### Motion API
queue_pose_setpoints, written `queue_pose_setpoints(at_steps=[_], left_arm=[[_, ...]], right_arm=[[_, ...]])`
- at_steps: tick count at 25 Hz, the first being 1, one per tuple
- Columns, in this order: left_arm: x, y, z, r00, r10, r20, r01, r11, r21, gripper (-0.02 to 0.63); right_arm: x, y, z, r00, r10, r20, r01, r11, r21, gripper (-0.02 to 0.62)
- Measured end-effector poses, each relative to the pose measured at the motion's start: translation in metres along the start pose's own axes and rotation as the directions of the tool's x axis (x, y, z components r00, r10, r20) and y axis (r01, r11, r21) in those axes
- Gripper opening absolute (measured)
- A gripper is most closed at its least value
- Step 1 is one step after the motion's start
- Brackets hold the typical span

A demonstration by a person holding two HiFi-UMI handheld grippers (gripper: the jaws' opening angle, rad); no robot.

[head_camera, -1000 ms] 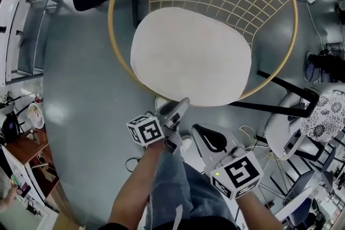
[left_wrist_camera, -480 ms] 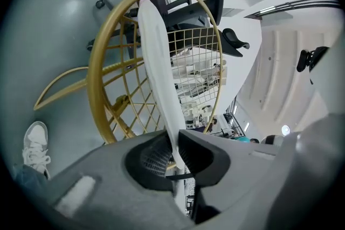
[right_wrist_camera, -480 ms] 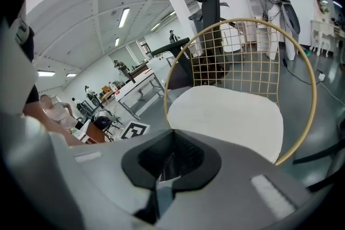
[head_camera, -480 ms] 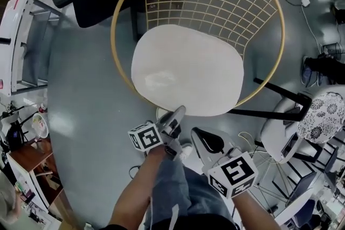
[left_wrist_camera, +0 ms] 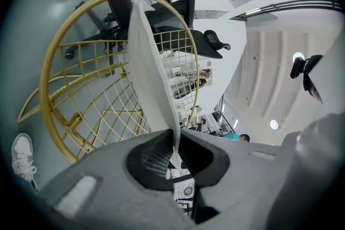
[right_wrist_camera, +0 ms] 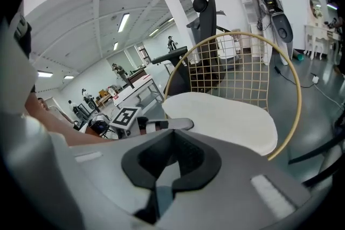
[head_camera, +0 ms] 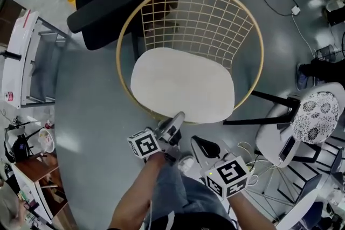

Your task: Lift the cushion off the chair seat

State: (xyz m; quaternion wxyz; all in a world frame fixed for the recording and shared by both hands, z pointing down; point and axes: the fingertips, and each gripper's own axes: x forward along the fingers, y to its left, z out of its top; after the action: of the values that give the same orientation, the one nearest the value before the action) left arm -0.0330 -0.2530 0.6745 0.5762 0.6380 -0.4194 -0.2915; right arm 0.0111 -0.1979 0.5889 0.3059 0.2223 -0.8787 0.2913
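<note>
From the head view, the cushion (head_camera: pixel 183 83) lies flat on the seat of the chair (head_camera: pixel 253 24). The left gripper (head_camera: pixel 178 117) reaches its near edge, and the right gripper (head_camera: pixel 198 143) hangs just beside it, short of the chair.

Only the left gripper view shows the grip. The jaws are clenched on the cushion's rim, which runs up from them edge-on as a thin white sheet across the gold wire back. A shoe (left_wrist_camera: pixel 21 156) shows on the floor at the lower left of that view.

The right gripper view looks along the seat. Its own jaws are pressed together with nothing between them, and beyond them the left gripper meets the cushion's front edge.

Compared with a second ago, the chair sits lower and smaller in the head view. More of the black office chair (head_camera: pixel 102 8) shows behind it. More of the gold rim is bare in front of the cushion at the left. The left gripper is at the same front edge as before.
</note>
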Motion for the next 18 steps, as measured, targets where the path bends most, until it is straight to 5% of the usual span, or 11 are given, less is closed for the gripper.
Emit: queue_pose_setpoints(at_steps=[18], left_arm=[[-0.030, -0.107, 0.015, 0.998, -0.026, 0.055, 0.020, 0.995, 0.101, 0.029]], right_arm=[[-0.067, 0.022, 0.034, 0.983, -0.044, 0.178, 0.043, 0.999, 0.009, -0.003]])
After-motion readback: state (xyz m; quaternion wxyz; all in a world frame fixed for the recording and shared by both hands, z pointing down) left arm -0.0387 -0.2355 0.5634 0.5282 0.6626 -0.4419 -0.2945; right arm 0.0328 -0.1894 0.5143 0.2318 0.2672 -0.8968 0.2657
